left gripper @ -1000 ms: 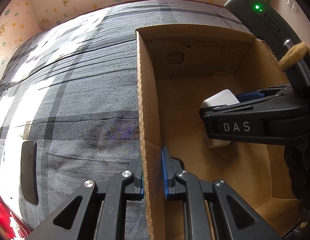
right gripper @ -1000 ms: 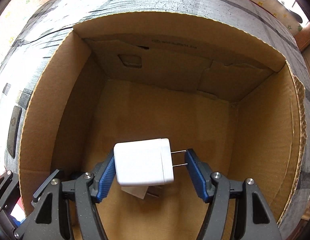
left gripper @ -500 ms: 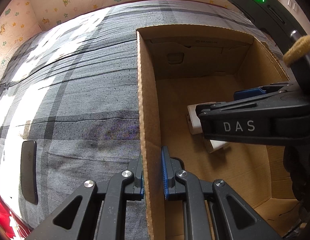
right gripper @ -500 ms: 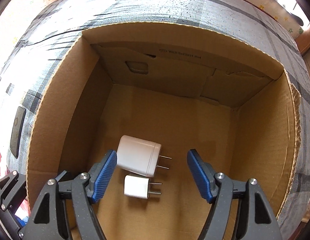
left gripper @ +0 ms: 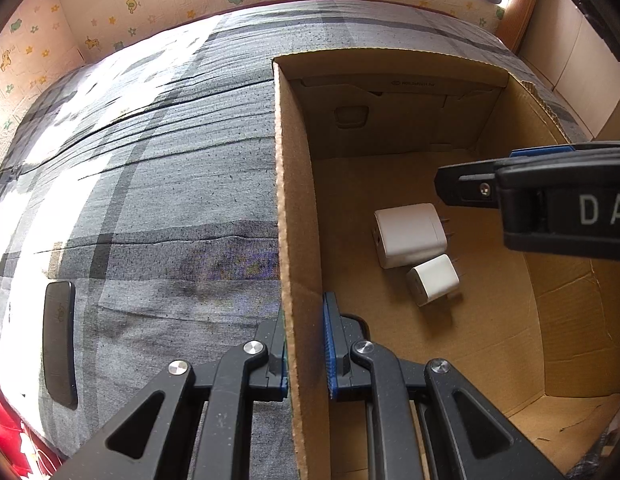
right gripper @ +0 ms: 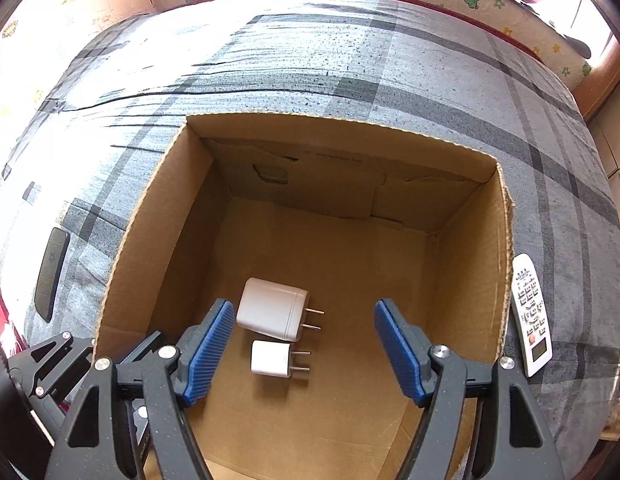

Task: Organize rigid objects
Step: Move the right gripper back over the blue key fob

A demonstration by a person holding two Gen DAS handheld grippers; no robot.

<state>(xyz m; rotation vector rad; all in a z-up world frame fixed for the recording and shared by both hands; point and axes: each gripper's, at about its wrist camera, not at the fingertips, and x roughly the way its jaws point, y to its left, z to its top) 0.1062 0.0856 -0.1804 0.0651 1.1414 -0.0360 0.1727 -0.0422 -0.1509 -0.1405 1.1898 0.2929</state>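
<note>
While the left gripper (left gripper: 306, 344) clamps the box wall (left gripper: 298, 240), right gripper (right gripper: 304, 346) jaws gape empty.

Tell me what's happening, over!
Left gripper shut on box wall. Right gripper open, empty. Big charger and small charger on box floor. Nothing blocking.

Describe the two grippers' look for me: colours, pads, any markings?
Both match: the left gripper and right gripper have matte black angular fingers, ribbed blue pads and silver pivot screws. White letters "DA" show on the right one's side in the left view. No sleeves or cables visible.
</note>
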